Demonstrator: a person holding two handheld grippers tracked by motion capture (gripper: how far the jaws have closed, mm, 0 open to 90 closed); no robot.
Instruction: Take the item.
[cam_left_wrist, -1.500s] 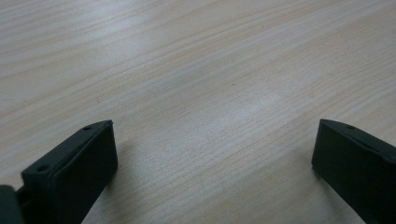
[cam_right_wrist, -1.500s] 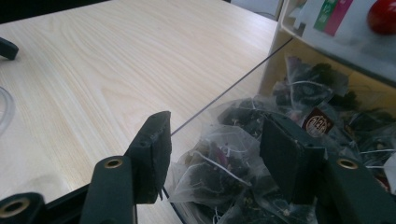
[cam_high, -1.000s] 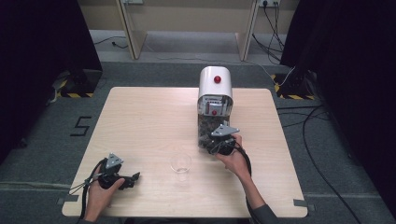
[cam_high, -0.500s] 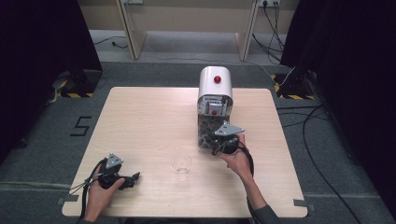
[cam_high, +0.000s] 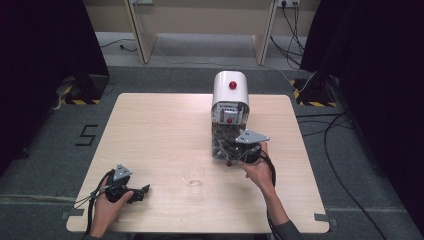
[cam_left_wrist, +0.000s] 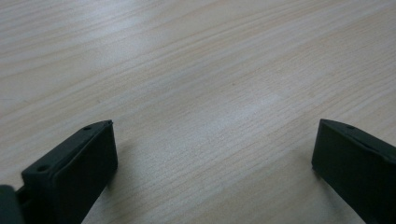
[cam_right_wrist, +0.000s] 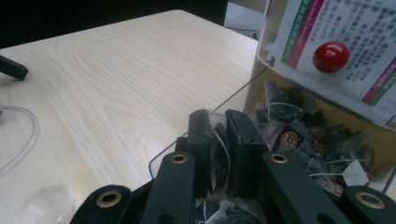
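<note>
A white dispenser (cam_high: 230, 100) with a red knob (cam_right_wrist: 330, 56) stands on the table, its clear lower bin full of tea bags (cam_right_wrist: 308, 135). My right gripper (cam_right_wrist: 219, 126) is at the bin's front opening, shut on a tea bag (cam_right_wrist: 215, 154) pinched between its jaws. In the high view that gripper (cam_high: 246, 150) sits against the bin's right front. A clear plastic cup (cam_high: 194, 177) stands in front of the dispenser. Near the table's front left corner, my left gripper (cam_high: 136, 192) rests low over bare wood, jaws wide apart and empty (cam_left_wrist: 210, 154).
The light wood table (cam_high: 150, 130) has open surface to the left and behind the cup. Cables trail from both grippers. Dark curtains flank the table, and floor cables (cam_high: 330, 125) run at the right.
My right gripper has drawn slightly back and toward the front from the bin with the tea bag. The left gripper has not moved.
</note>
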